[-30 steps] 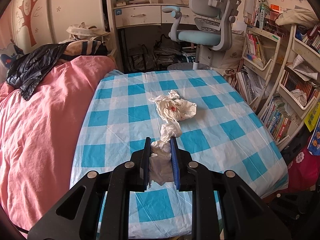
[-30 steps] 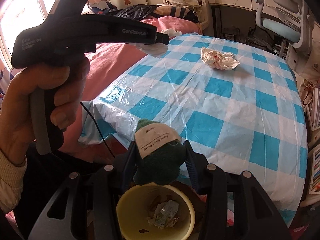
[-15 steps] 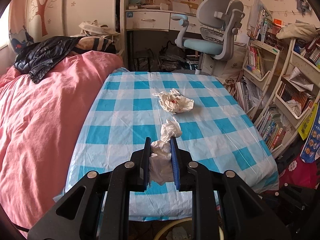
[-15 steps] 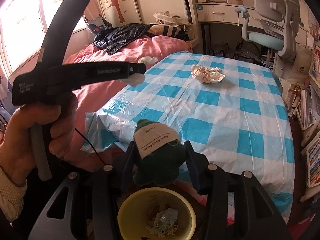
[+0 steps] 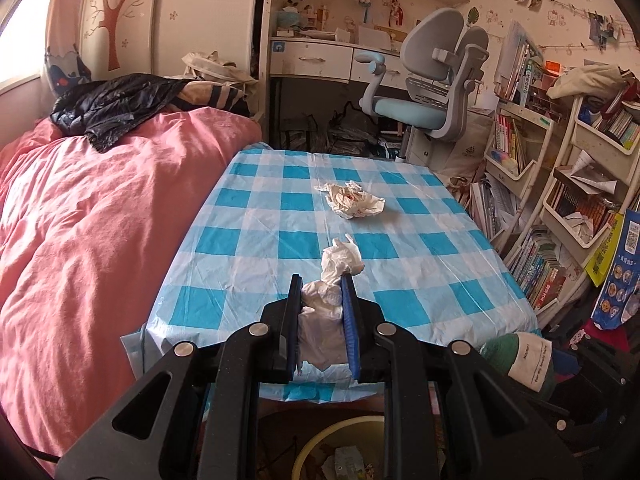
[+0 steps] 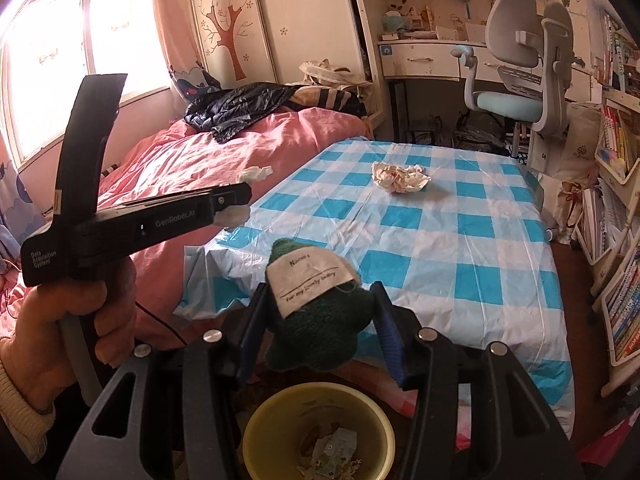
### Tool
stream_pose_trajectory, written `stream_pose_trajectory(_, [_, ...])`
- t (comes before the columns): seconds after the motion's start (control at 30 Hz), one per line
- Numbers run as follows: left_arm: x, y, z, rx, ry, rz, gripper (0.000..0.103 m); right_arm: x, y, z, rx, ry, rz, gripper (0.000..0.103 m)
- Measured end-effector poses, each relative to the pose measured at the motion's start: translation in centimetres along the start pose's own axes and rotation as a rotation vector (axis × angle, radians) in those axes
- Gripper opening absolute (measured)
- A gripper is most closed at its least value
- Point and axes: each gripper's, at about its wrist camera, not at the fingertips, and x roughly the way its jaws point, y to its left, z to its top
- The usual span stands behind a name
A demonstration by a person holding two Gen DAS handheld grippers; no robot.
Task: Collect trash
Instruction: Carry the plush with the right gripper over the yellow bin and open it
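Left wrist view: left gripper (image 5: 322, 294) is pinched tight on a white tissue wad (image 5: 330, 276), above the yellow bin (image 5: 340, 450). Right wrist view: right gripper (image 6: 316, 312) clamps a green cloth item (image 6: 316, 320) over the bin; crumpled paper (image 6: 400, 177) lies on the checkered table (image 6: 460, 248).

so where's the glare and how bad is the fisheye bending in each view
Right wrist view: the window is blown out white, sun falling on the pink bedding; shelves bow at the right edge. Left wrist view: only a bright sliver top left, bookshelves lean inward, tissue in the left gripper stays sharp.
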Motion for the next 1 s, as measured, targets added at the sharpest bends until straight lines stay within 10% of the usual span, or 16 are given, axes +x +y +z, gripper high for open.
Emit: stream_pose_trajectory(1.0, [-6.8, -1.8, -6.7, 0.029, -0.064, -0.058, 0.018, -3.7, 1.8, -4.8, 0.023, 0.029, 0.020, 0.050])
